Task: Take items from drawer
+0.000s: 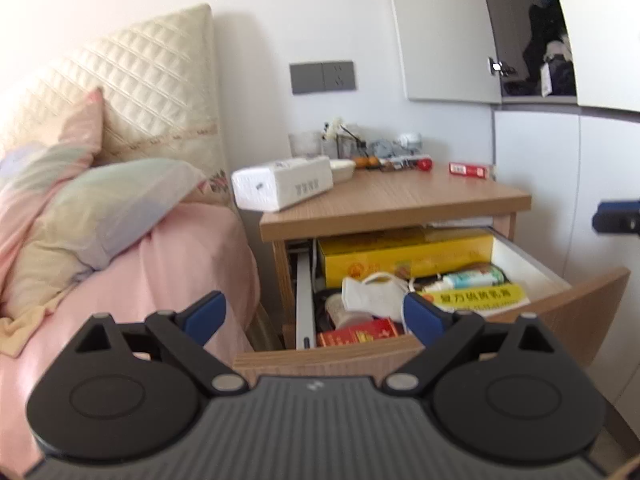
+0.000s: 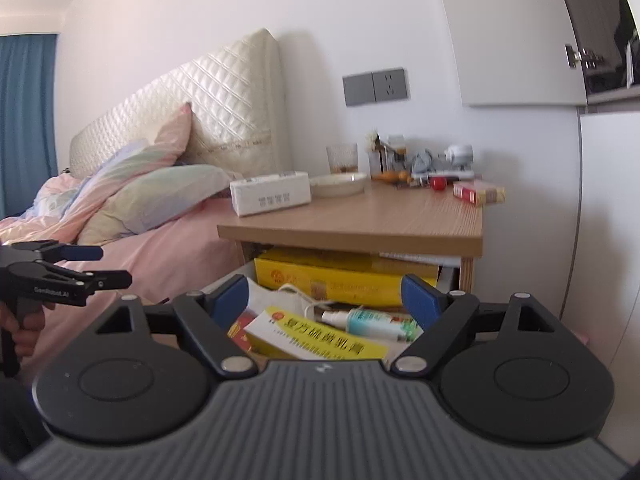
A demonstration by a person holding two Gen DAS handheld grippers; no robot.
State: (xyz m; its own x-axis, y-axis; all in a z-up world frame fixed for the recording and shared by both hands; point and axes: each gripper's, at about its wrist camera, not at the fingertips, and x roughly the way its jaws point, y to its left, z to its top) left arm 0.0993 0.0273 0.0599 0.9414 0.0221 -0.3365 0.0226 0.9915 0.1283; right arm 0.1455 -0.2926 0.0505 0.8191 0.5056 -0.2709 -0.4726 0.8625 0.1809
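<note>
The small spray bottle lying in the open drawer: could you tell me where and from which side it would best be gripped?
Probably across the spray bottle's round body near its middle, coming from above with the right gripper, which is open. The bottle lies on its side atop the clutter, just behind the yellow-and-white ointment box, so its long sides are exposed and its nozzle end is narrow.

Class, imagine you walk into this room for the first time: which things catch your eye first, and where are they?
The open drawer under the nightstand top stands out, crammed with a big yellow box at the back and a white mask in front of it. Both open grippers, left and right, hover before it. Left of it lies a bed with pink bedding.
</note>
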